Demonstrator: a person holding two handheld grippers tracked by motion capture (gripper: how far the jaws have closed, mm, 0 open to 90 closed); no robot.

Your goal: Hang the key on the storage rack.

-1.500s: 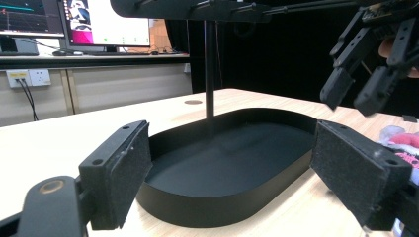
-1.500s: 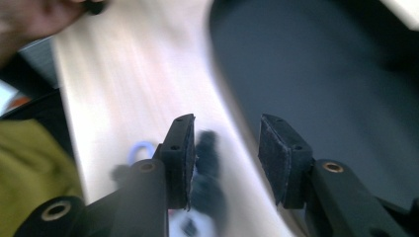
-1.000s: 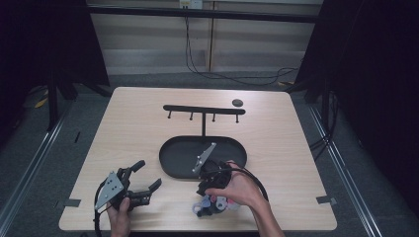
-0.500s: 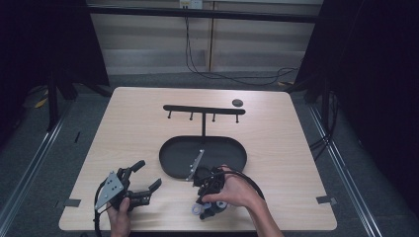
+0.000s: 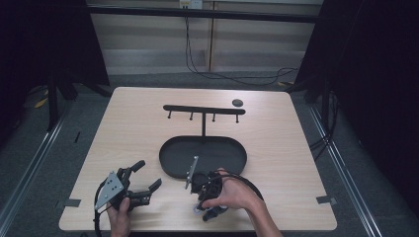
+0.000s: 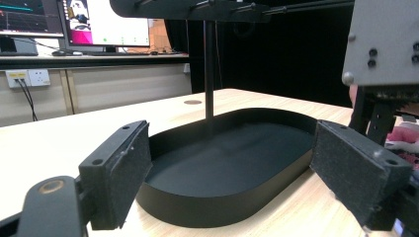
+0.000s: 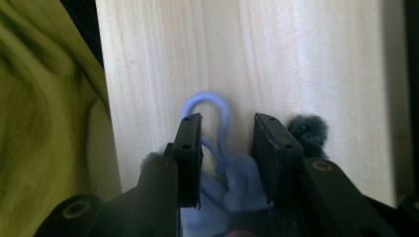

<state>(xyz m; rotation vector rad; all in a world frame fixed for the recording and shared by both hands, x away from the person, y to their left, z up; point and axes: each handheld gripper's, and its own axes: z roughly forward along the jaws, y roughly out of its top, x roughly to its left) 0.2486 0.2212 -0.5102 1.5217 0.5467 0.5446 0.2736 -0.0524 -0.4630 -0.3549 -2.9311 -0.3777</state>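
Right hand-held gripper [image 5: 210, 210] has come down beside the empty black tray [image 5: 173, 165].

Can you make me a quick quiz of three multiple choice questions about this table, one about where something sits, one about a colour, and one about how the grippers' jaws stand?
1. Where is the small dark disc?
A. in the tray
B. on the table beyond the rack's right end
C. beside the left gripper

2. What colour is the loop between the right gripper's jaws?
A. red
B. yellow
C. light blue

3. How do the left gripper's jaws stand?
A. spread wide, holding nothing
C. clamped on the rack's post
B. shut on a cloth

Answers:
1 B: the disc lies on the wood past the rack, outside the black oval tray.
2 C: the loop of the soft toy is light blue.
3 A: the left gripper frames the tray with a wide gap; the right gripper straddles the toy.
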